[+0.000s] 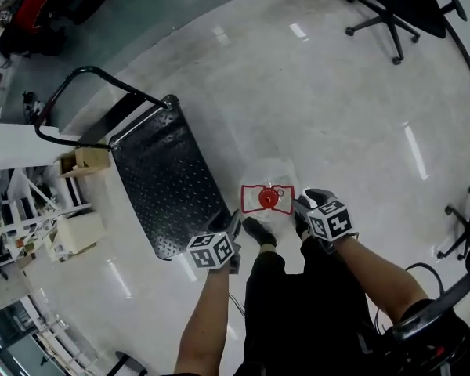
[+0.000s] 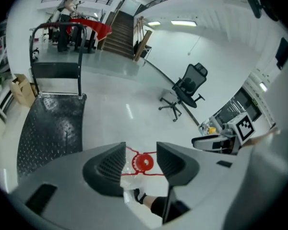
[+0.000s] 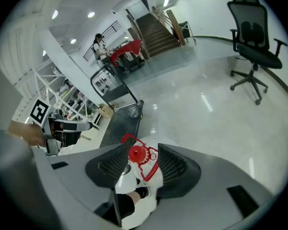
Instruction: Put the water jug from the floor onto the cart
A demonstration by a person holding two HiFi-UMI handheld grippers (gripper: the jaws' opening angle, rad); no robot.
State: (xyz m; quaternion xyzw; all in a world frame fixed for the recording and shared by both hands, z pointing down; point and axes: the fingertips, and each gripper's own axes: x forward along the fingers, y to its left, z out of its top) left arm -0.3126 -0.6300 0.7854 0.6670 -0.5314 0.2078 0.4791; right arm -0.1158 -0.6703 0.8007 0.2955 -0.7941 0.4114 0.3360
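- My left claw [image 2: 140, 153] and right claw [image 3: 140, 153] are both spread, pinching nothing.
- The water jug [image 1: 269, 180] stands upright on the floor [image 1: 337, 116], just ahead between the claws; I judge the right one slightly nearer.
- The cart [image 1: 168, 175] lies near on the left, with open floor between.

Clear plastic jug [image 1: 268, 185], cart [image 1: 168, 178] w/ studded matt metal, glossy floor [image 1: 313, 100].

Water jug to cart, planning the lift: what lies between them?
Only bare floor separates water jug and cart, per the head view.
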